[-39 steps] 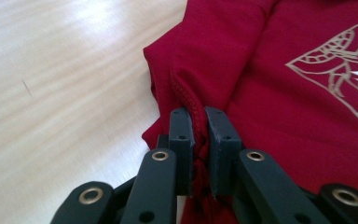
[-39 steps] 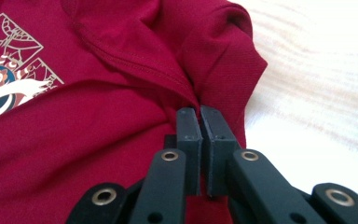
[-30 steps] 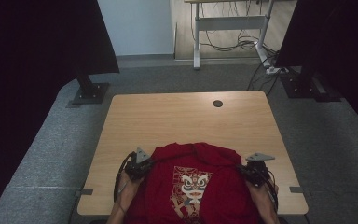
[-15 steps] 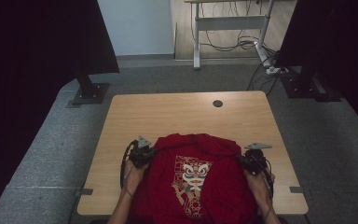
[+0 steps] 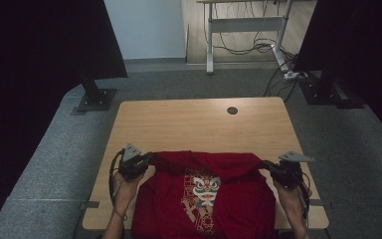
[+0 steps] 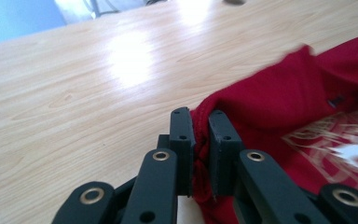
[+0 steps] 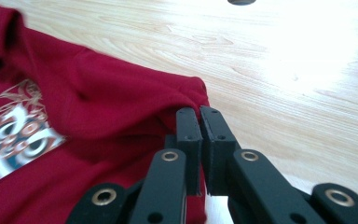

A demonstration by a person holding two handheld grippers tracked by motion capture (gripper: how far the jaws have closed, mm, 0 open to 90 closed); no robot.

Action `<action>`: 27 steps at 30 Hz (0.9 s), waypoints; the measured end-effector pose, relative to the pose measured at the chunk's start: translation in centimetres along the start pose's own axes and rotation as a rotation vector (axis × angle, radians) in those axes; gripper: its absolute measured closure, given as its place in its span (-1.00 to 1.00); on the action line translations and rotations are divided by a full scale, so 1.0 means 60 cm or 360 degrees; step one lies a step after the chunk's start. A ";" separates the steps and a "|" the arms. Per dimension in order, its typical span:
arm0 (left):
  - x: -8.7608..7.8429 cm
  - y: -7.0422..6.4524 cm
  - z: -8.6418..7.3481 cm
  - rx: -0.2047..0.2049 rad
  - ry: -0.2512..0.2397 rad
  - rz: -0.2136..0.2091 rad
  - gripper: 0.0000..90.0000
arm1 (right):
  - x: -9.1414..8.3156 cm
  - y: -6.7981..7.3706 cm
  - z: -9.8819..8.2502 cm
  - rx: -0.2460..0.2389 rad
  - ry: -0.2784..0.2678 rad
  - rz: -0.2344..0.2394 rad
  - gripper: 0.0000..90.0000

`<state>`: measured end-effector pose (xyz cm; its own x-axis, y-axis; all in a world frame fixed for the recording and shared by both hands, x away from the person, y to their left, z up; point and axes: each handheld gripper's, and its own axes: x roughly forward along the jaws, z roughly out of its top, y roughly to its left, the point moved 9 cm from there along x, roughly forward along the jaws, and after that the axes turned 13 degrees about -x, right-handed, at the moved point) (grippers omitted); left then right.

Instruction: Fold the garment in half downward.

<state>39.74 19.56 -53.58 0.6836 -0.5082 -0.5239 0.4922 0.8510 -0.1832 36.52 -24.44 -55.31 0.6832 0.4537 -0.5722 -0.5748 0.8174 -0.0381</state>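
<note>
We enter from near table edge, forearms flanking red shirt [image 5: 204,199]. Left hand [image 5: 124,186] and right hand [image 5: 291,196] spread wide, level. Our left gripper [image 5: 146,160] clamps shirt's left corner; right gripper [image 5: 271,168] pinches right corner. Fabric stretches taut between us over near half of table [image 5: 189,124]. Beyond: dark grommet [image 5: 232,110].

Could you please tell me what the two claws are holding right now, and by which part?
The left claw and the right claw each pinch the red shirt by one of its far corners, fabric clamped between the jaws.
</note>
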 end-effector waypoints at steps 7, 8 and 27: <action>0.008 -0.006 -0.116 -0.0081 0.0219 -0.0052 0.78 | 0.008 0.036 -0.067 0.0060 0.0118 0.0140 0.92; 0.014 -0.004 -0.131 -0.0154 0.0209 -0.0077 0.77 | 0.028 0.052 -0.100 0.0059 0.0200 0.0170 0.92; 0.100 0.026 -0.072 0.0007 0.0199 0.0177 0.77 | 0.086 0.021 -0.057 -0.0082 0.0308 -0.0108 0.90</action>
<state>42.30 18.43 -60.59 0.6618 -0.3900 -0.6402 0.4196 0.9004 -0.1148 37.77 -22.31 -61.11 0.6248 0.3178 -0.7132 -0.5560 0.8224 -0.1206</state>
